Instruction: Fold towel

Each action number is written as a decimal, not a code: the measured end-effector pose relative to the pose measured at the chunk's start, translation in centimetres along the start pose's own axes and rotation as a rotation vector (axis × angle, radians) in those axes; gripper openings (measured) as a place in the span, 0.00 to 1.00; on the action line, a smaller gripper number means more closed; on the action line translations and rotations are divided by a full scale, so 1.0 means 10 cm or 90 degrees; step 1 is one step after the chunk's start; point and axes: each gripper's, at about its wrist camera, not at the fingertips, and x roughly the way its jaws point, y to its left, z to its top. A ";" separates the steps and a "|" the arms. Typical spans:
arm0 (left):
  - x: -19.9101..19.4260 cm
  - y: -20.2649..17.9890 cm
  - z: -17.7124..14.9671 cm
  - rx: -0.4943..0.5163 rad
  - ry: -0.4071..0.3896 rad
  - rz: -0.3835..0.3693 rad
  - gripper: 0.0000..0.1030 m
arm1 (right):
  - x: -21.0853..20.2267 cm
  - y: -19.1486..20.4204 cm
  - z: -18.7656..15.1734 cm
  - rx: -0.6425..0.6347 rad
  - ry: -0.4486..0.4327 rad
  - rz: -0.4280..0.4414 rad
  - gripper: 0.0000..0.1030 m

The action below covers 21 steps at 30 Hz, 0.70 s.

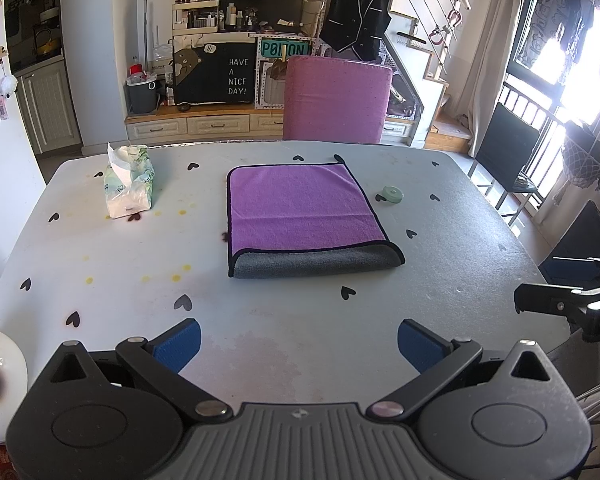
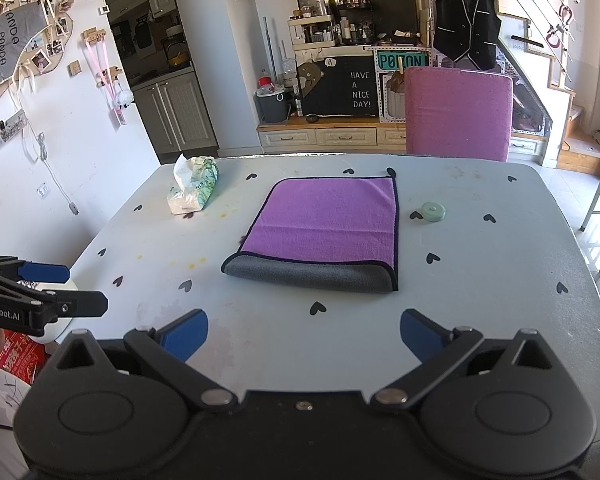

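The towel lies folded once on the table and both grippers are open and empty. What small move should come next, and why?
Probably bring the right gripper forward to the towel's near right corner, where the grey underside shows at the fold. Both grippers, the left gripper too, are open, short of the cloth, and hold nothing, so a second fold needs a grasp first.

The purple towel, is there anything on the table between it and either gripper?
Nothing visible. Bare table lies between the left gripper, the right gripper and the purple towel. The tissue pack sits off to the towel's left, the green round case to its right, both apart from it.
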 end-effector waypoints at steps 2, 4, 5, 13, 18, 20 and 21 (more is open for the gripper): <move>0.00 0.00 0.00 0.000 -0.001 0.001 1.00 | 0.00 0.01 -0.01 0.000 0.000 0.000 0.99; 0.00 0.01 0.00 0.000 -0.002 0.004 1.00 | 0.00 0.03 -0.02 0.000 0.000 0.000 0.99; -0.01 0.02 -0.01 -0.001 -0.004 0.006 1.00 | 0.00 0.04 -0.02 0.000 -0.001 -0.001 0.99; -0.04 0.00 0.01 0.006 -0.023 0.017 1.00 | -0.04 0.00 -0.02 0.003 -0.013 -0.008 0.99; -0.05 0.01 0.02 0.000 -0.041 0.028 1.00 | -0.03 0.00 -0.03 0.000 -0.025 -0.018 0.99; -0.07 0.00 0.03 0.001 -0.050 0.032 1.00 | -0.03 0.00 -0.04 -0.001 -0.026 -0.021 0.99; -0.07 0.01 0.03 0.001 -0.053 0.032 1.00 | -0.03 -0.01 -0.04 -0.001 -0.027 -0.021 0.99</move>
